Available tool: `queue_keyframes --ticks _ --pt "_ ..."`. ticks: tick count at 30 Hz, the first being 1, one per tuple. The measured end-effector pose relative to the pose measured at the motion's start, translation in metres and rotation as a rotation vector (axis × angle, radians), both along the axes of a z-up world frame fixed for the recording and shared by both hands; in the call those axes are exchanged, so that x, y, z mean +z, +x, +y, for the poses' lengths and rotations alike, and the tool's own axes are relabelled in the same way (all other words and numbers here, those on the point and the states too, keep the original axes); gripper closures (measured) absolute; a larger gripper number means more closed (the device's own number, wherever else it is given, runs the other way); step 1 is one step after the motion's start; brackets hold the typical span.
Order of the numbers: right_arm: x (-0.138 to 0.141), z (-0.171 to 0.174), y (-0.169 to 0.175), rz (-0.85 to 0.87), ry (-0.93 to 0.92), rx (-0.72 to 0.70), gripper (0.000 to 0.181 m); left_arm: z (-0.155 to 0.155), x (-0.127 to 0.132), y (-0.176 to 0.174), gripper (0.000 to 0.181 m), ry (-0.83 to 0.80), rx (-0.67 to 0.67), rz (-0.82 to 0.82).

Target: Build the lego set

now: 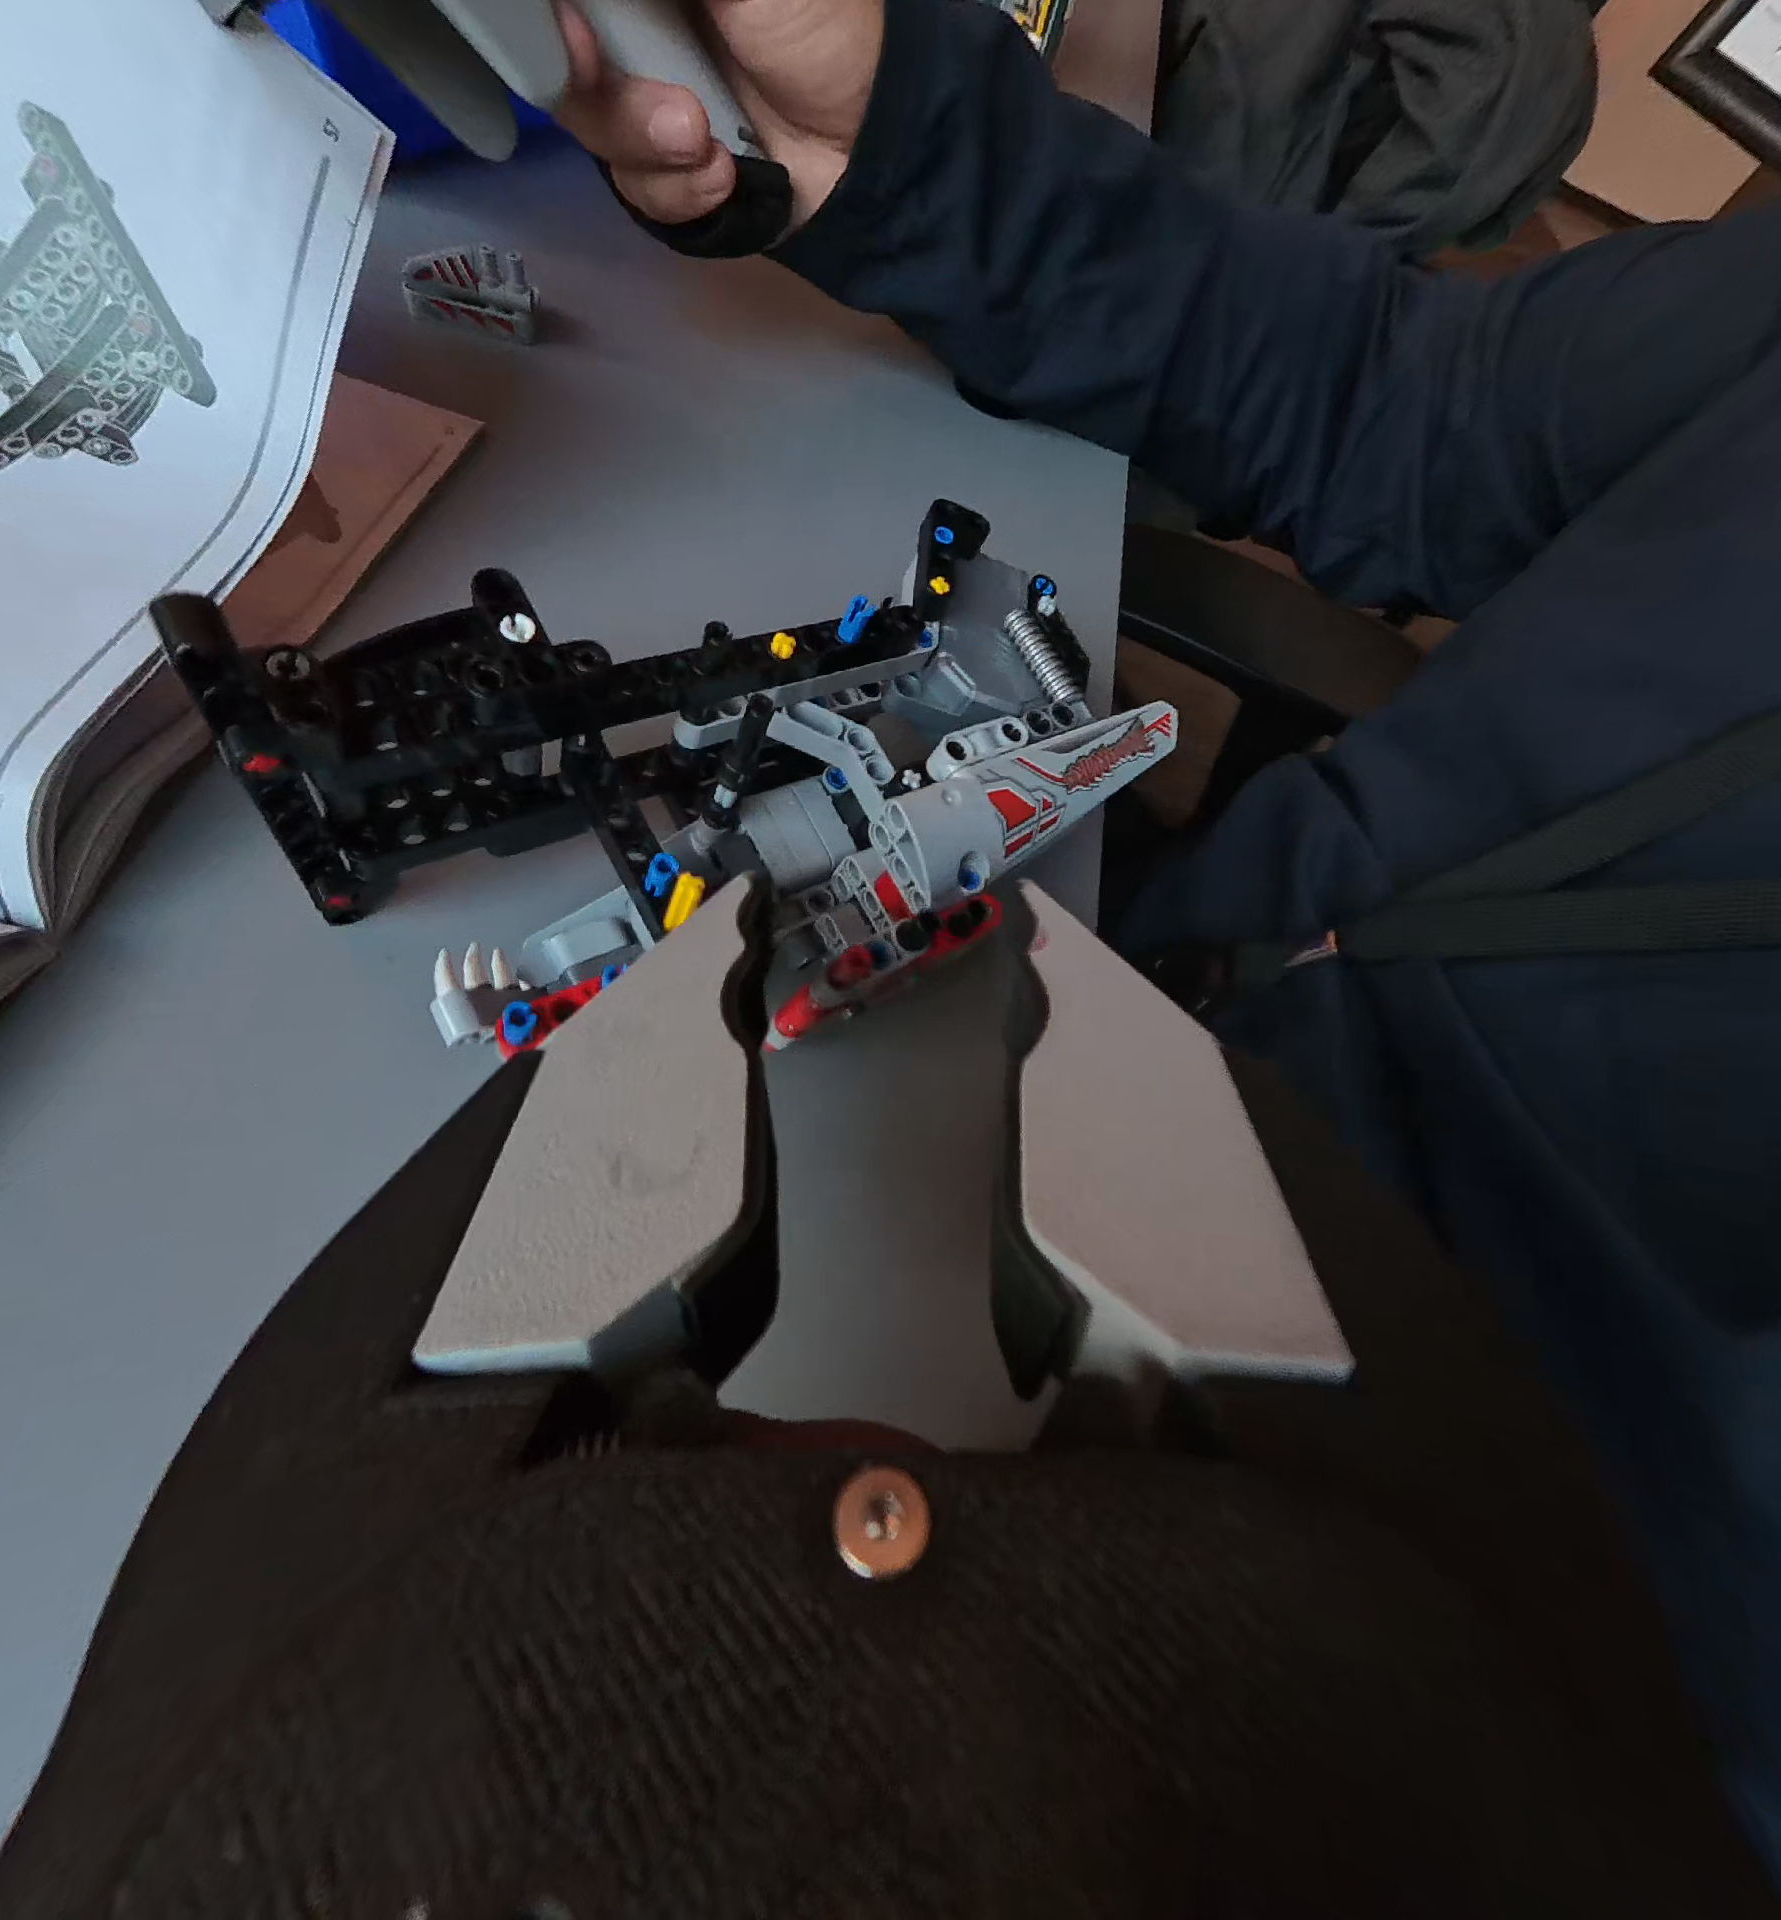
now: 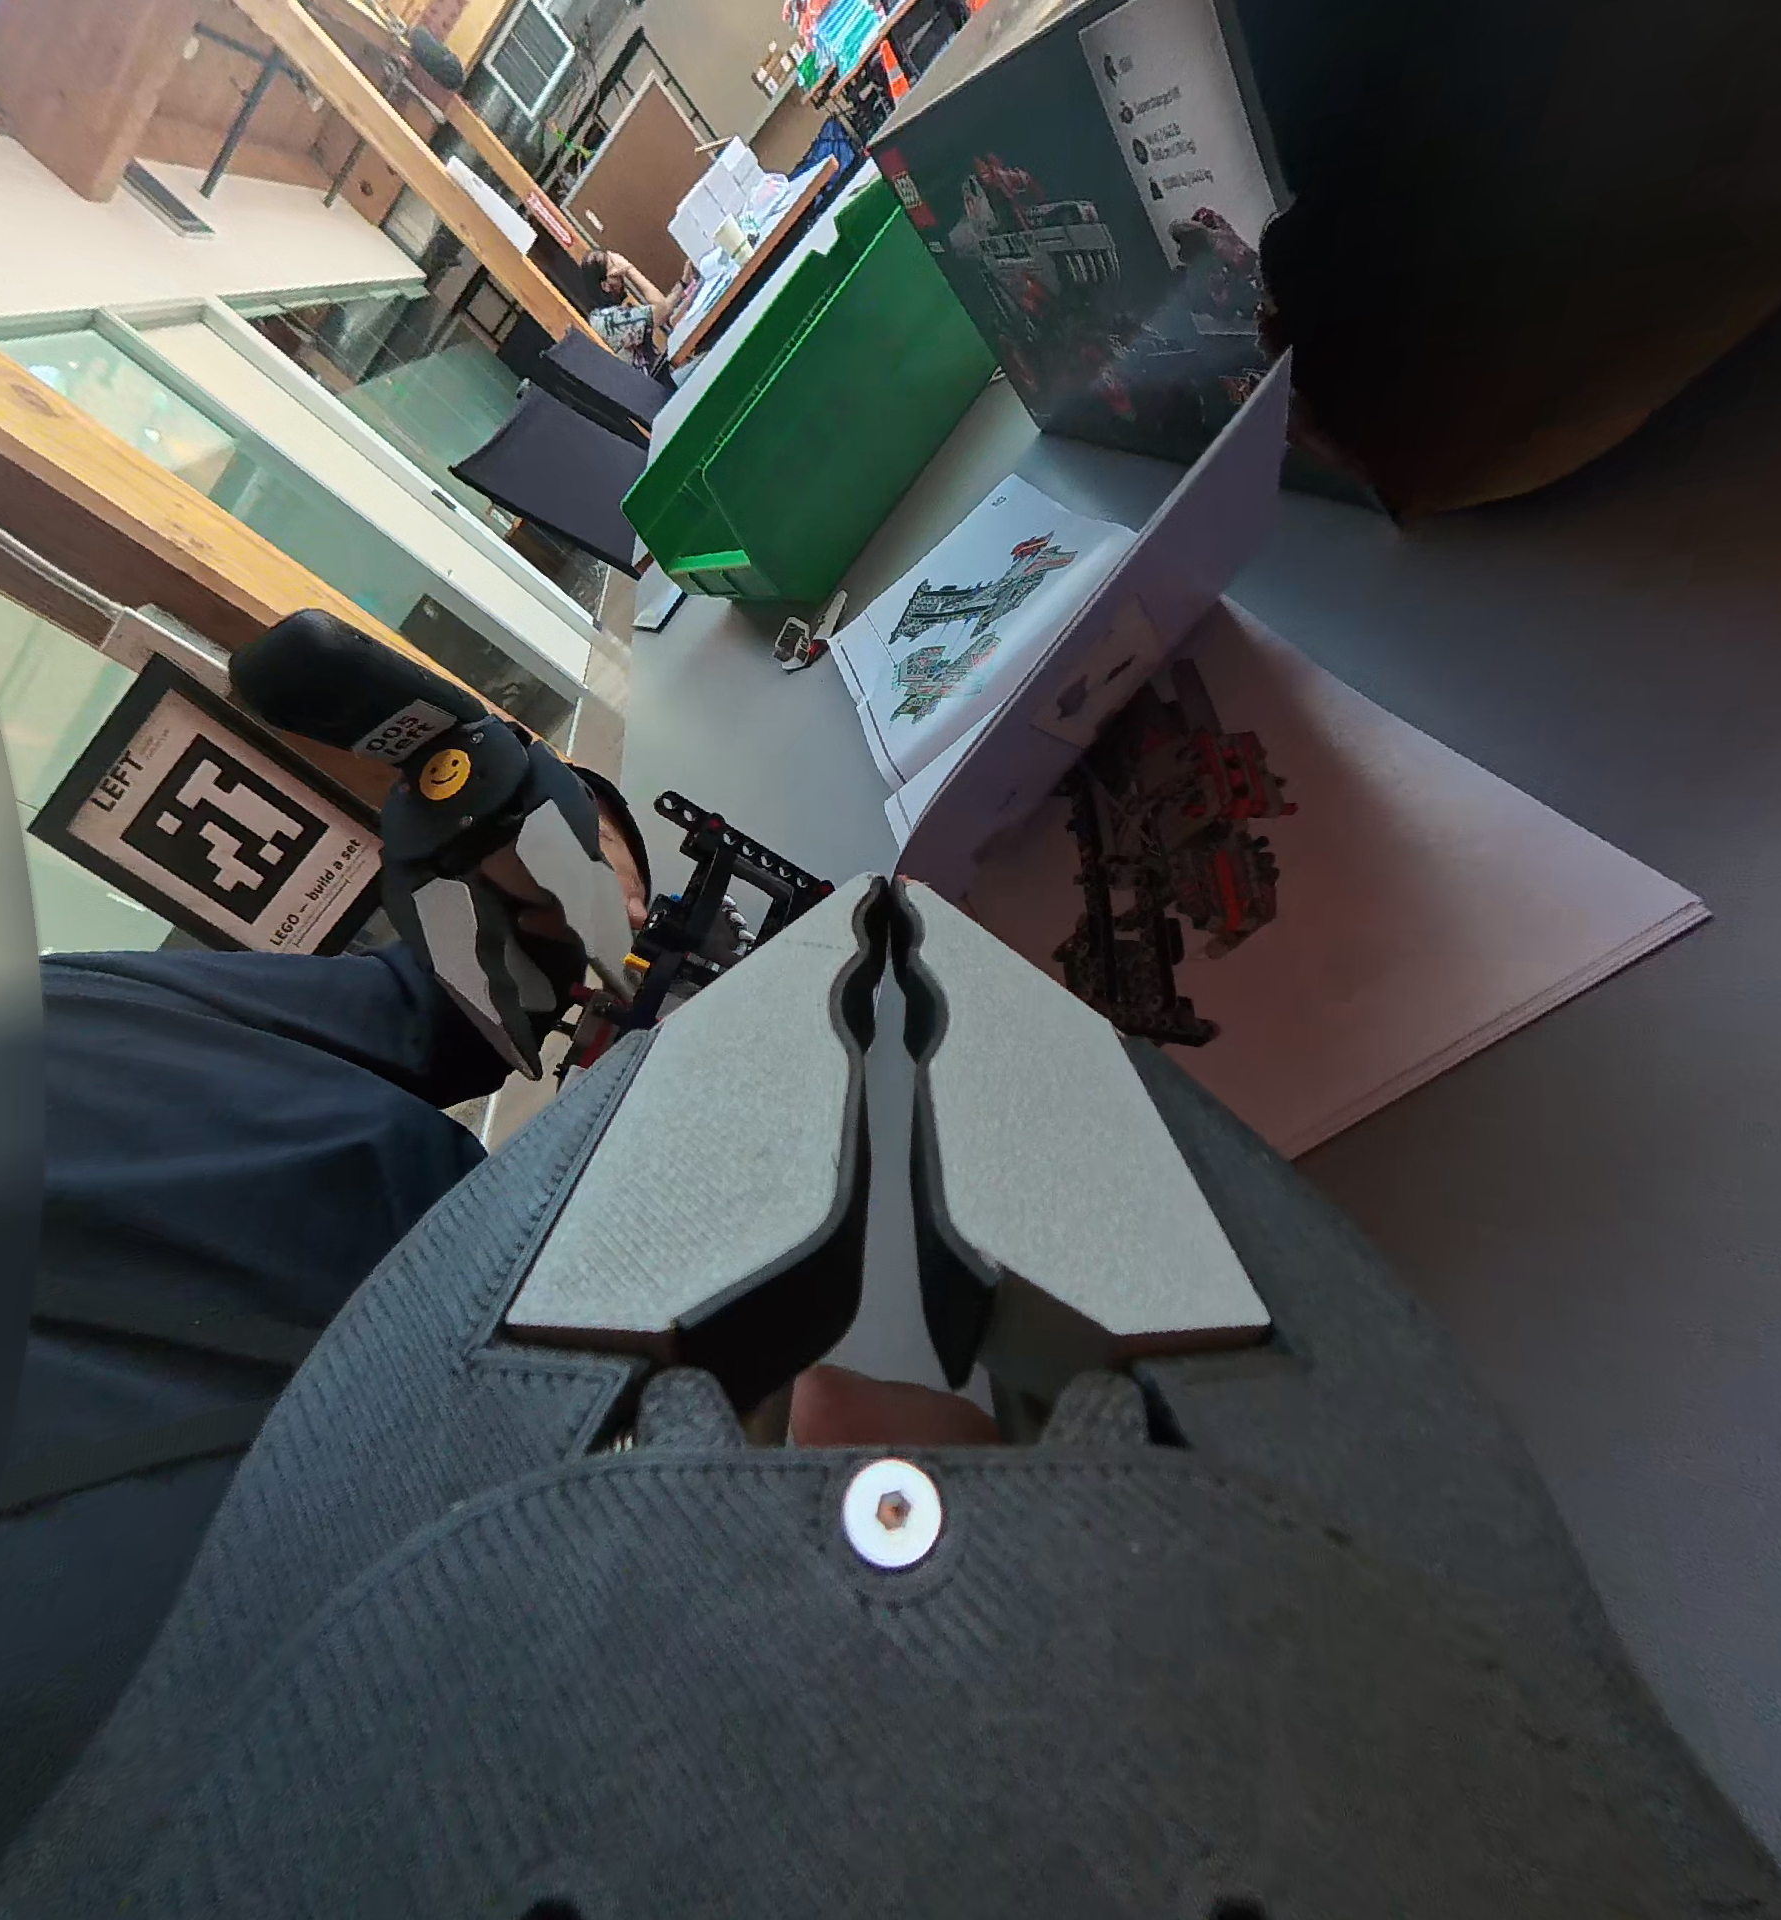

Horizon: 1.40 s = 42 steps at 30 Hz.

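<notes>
Presently, in the left wrist view, the booklet (image 1: pixel 86 436) lies open at far left on the grey surface (image 1: pixel 190 1143). A small grey-and-red part (image 1: pixel 470 286) sits alone beyond it. The model (image 1: pixel 657 748), black frame with a grey-and-red nose, lies mid-surface near the edge. The left tool (image 1: pixel 881 914) has its jaws parted around the model's red lower end; actual contact cannot be confirmed. A hand (image 1: pixel 751 94) in a dark sleeve (image 1: pixel 1125 301) holds the right tool's handle at top.

In the right wrist view, a framed marker card (image 2: pixel 211 821) stands left, a green bin (image 2: pixel 813 416) and box (image 2: pixel 1073 239) farther back. The right tool (image 2: pixel 888 888) is closed, empty, above the surface.
</notes>
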State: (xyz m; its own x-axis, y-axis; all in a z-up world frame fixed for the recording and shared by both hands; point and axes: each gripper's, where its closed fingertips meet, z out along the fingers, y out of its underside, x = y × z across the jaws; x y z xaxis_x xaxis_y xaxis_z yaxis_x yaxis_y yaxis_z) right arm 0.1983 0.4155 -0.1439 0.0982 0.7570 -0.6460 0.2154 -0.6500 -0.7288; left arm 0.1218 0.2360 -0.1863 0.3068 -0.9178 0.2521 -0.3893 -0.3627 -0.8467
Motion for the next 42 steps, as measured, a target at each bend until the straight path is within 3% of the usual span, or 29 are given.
queue_keyframes --ticks 8,15,21,29,34,36,42 --pt "0.000 0.001 0.001 0.000 -0.004 0.001 0.181 0.004 -0.002 -0.029 0.139 0.024 0.172 -0.010" --pt "-0.002 0.000 0.000 -0.005 -0.008 0.003 0.181 0.002 -0.004 -0.020 0.144 0.013 0.156 -0.015" --pt "-0.001 0.003 0.002 0.001 -0.012 -0.005 0.181 0.031 -0.022 -0.026 0.143 0.037 0.175 0.130" --pt "-0.003 0.003 0.002 -0.001 -0.019 -0.002 0.181 0.102 -0.009 -0.035 0.147 0.065 0.331 0.172" --pt "-0.001 0.004 0.003 0.012 -0.026 -0.004 0.181 0.070 -0.007 -0.018 0.136 0.004 0.204 0.130" --pt "-0.001 0.004 0.003 0.010 -0.029 0.000 0.181 0.060 -0.006 -0.012 0.141 -0.010 0.166 0.107" --pt "-0.002 0.005 0.004 0.014 -0.037 -0.003 0.181 0.062 -0.003 -0.006 0.136 -0.001 0.096 0.135"
